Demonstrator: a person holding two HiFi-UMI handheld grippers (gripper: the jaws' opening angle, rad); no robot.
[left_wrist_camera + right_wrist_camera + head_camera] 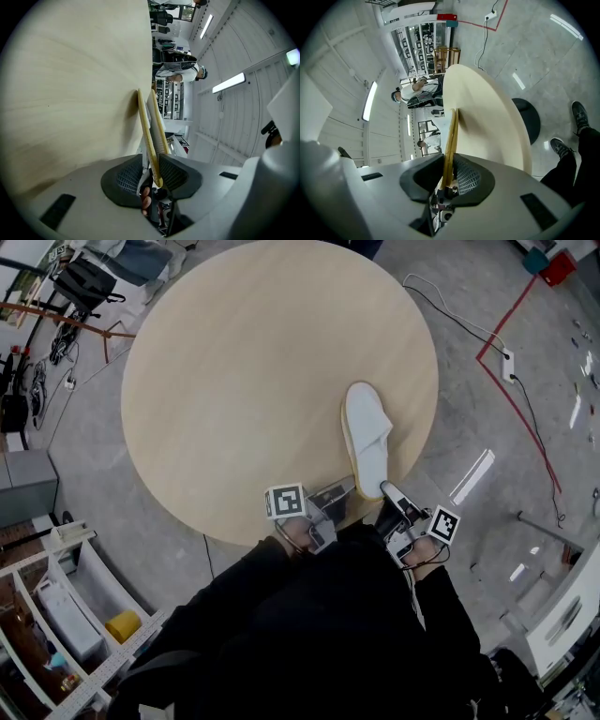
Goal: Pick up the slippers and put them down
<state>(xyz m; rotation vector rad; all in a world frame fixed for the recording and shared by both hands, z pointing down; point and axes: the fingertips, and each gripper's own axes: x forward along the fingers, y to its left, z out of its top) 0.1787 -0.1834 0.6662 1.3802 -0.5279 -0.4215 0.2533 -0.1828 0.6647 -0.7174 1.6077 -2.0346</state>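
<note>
Near edge of the desk (234,381): your right tool (392,495) pinches the heel of a white slipper (367,432), your left tool (152,165) pinches its mate (149,126) just left. Keep both soles level with the desk; release only once they rest.

The round pale wooden tabletop (234,381) was cut by the head view's top edge, and the person's dark clothing (309,615) covered part of its near rim. The white cloth slipper (367,432) lost its near end inside the right tool (385,489). The second slipper (151,126), clamped in the left tool (151,174), showed only edge-on there, and in the head view it could not be made out. The distant figures (180,70) were too small to describe.
</note>
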